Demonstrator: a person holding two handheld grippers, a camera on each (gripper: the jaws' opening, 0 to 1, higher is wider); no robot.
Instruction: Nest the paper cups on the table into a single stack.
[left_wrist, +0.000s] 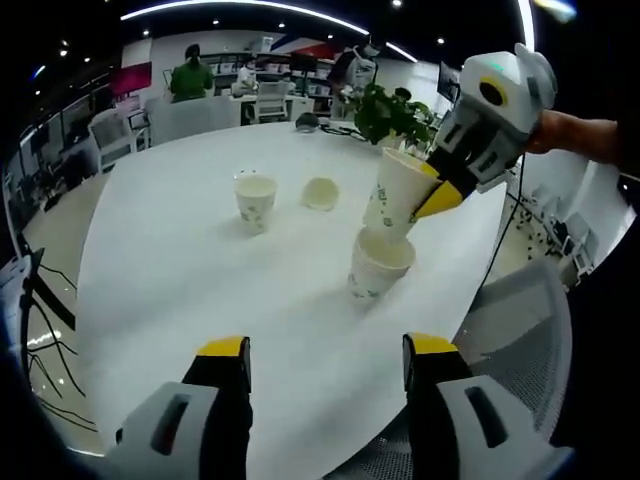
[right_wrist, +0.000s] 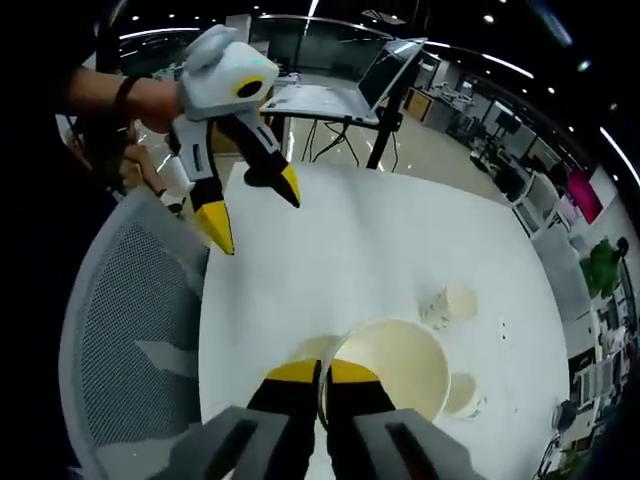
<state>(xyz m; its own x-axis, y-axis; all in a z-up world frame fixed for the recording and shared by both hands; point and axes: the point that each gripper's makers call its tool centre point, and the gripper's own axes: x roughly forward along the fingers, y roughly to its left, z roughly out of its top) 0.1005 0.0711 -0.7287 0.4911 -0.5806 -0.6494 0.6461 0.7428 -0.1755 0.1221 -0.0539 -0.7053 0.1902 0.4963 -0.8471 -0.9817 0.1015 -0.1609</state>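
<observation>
Left gripper view: right gripper (left_wrist: 437, 192) clamped on rim of tilted white printed paper cup (left_wrist: 398, 192), directly above upright white paper cup (left_wrist: 378, 264) on round white table (left_wrist: 180, 270). Two more cups beyond. Left gripper (left_wrist: 325, 352) jaws apart, empty.

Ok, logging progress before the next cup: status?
Right gripper shut on cup, tilted above standing cup. Left gripper open, empty. Two cups loose beyond; path unobstructed.

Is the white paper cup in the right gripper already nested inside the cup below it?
Not yet. The held white paper cup hangs tilted in the right gripper, its base just above the lower cup.
</observation>
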